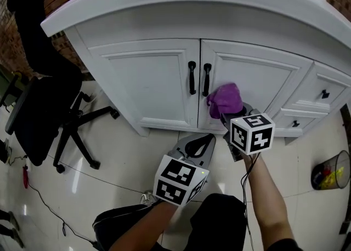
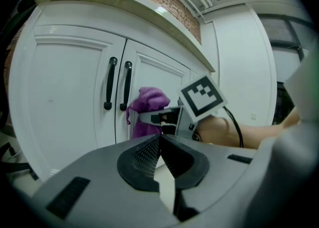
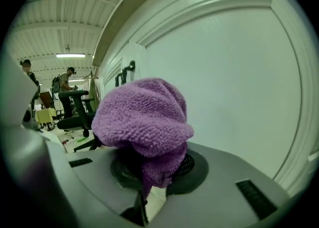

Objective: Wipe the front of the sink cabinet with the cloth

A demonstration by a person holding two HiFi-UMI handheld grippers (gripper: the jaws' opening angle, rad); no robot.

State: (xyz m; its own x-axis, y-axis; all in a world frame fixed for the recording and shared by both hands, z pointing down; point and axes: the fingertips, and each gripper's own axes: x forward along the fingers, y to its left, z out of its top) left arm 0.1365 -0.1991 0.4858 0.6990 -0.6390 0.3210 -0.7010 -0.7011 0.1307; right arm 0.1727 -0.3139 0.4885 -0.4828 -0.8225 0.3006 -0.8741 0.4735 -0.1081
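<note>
A white sink cabinet with two doors and black handles fills the head view. My right gripper is shut on a bunched purple cloth, held against the right door just right of the handles. From the right gripper view the cloth bulges over the jaws beside the door panel. My left gripper is shut and holds nothing, lower, over the floor in front of the cabinet. Its own view shows the cloth and the handles ahead.
A black office chair stands to the left of the cabinet. Drawers flank the right door. A mesh waste bin sits on the tiled floor at right. A red tool and a cable lie at far left. People stand far off.
</note>
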